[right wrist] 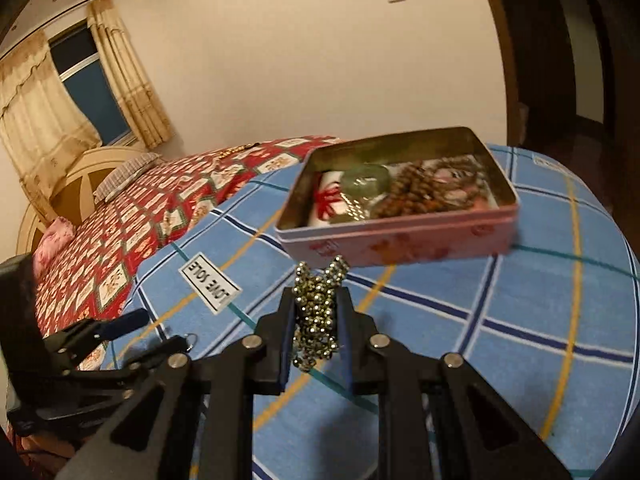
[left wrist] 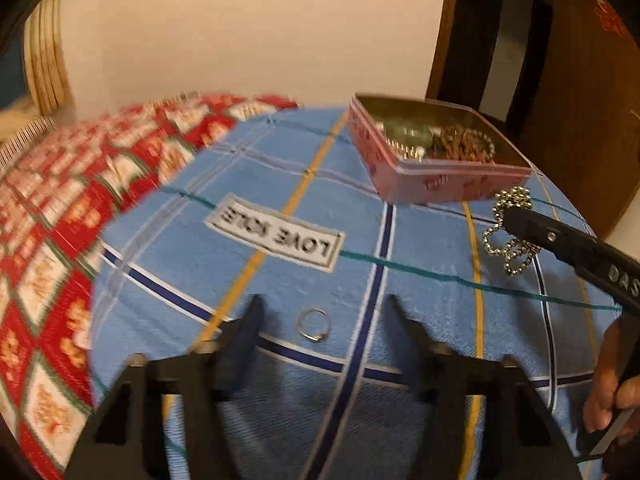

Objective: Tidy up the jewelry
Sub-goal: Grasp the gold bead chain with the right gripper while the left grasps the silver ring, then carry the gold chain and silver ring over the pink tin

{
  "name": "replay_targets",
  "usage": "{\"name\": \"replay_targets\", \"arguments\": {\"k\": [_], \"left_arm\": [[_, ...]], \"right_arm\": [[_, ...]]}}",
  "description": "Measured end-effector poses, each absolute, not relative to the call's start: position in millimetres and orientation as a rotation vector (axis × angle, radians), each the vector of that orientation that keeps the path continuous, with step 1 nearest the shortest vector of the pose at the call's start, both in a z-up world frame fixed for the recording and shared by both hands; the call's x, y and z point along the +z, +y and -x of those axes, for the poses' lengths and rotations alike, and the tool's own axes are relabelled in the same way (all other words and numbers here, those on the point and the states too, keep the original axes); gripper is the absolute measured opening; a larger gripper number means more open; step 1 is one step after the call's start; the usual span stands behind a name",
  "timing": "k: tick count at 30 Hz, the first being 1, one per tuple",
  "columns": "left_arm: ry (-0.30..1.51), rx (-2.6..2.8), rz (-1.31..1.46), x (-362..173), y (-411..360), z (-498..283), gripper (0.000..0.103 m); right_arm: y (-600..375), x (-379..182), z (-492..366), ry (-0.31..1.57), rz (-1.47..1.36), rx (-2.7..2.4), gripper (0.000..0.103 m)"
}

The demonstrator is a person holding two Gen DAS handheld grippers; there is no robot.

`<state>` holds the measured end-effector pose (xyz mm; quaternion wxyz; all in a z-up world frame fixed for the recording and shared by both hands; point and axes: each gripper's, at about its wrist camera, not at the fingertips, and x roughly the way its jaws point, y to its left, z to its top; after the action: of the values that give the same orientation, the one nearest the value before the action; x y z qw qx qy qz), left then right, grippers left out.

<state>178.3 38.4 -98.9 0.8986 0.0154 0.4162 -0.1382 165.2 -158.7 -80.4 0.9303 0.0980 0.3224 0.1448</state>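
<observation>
Your right claw (right wrist: 316, 312) is clamped on the bead chain (right wrist: 318, 316), just short of the pink tin (right wrist: 400, 240). Your left claw (left wrist: 324, 320) stands apart, the ring (left wrist: 313, 325) lying between its fingers on the blue cloth (left wrist: 280, 184).

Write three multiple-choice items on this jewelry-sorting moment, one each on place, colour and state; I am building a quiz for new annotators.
1. Where does the small silver ring lie?
A. In the tin
B. On the blue checked towel, ahead of the left gripper and between its fingers
C. On the red patterned bedspread

2. What colour is the outside of the open rectangular metal tin?
A. Pink
B. Green
C. Black

3. What is the right gripper doing?
A. Open and empty
B. Shut on the ring
C. Shut on the bunched silver ball-bead chain

Answers: 1 B, the ring rests on the towel between the open fingers, untouched. 2 A, the tin's walls are pink with red marks. 3 C, the beads are squeezed between both fingers, loops hanging free.
</observation>
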Motion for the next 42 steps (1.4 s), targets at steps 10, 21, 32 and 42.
{"name": "replay_targets", "arguments": {"k": [10, 21, 32, 42], "left_arm": [[0.9, -0.267, -0.068, -106.2, 29.7, -176.6, 0.024], [0.83, -0.292, -0.078, -99.8, 27.1, -168.0, 0.019], [0.831, -0.37, 0.003, -88.8, 23.3, -178.7, 0.019], [0.702, -0.479, 0.011, -42.2, -1.4, -179.2, 0.019]], "right_arm": [[-149.2, -87.3, -165.6, 0.682, -0.189, 0.316, 0.022], [-159.4, -87.4, -164.7, 0.647, -0.218, 0.263, 0.022], [-168.2, -80.5, -160.3, 0.651, -0.21, 0.148, 0.022], [-166.3, -51.8, -131.0, 0.658, -0.077, 0.096, 0.022]]}}
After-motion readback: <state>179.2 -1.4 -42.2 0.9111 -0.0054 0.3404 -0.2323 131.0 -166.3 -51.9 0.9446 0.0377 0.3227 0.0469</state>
